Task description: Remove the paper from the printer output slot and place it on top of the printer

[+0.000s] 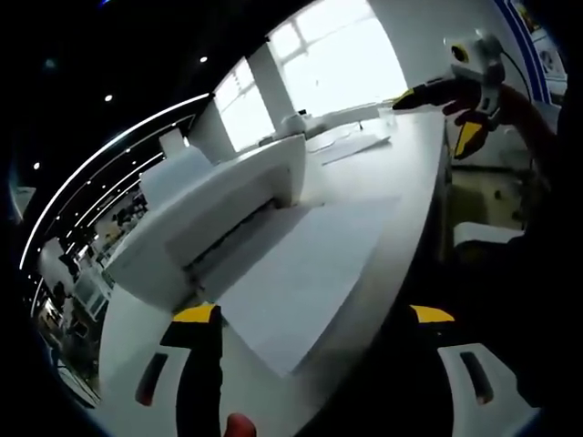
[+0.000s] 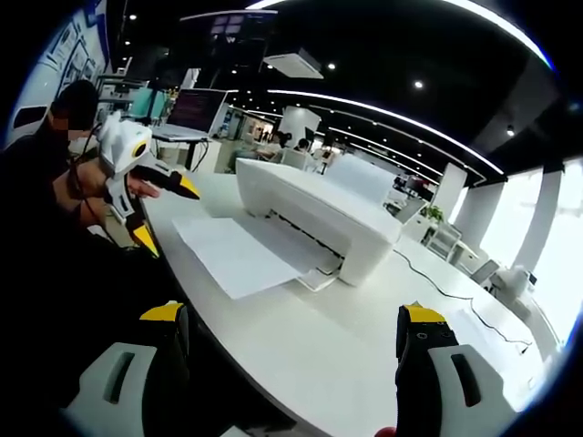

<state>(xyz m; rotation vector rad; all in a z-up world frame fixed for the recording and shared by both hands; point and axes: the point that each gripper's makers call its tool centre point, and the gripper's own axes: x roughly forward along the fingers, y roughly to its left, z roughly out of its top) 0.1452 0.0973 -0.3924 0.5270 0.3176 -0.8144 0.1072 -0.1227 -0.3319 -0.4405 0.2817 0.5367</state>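
In the left gripper view the left gripper (image 1: 314, 319) has its jaws spread wide, holding nothing, over the near edge of the table (image 1: 401, 173). The paper (image 1: 310, 264) lies just ahead, between the jaws toward 12 o'clock, its far end in the slot of the printer (image 1: 228, 205) at 10 o'clock. The right gripper (image 1: 437, 114), jaws apart, hovers at 2 o'clock.

In the right gripper view the right gripper's jaws stand wide apart and empty. Paper sits at 11 o'clock, the printer at 12, and the left gripper hangs at 10 o'clock beside the sheet. A cable (image 2: 455, 291) runs at 3 o'clock.
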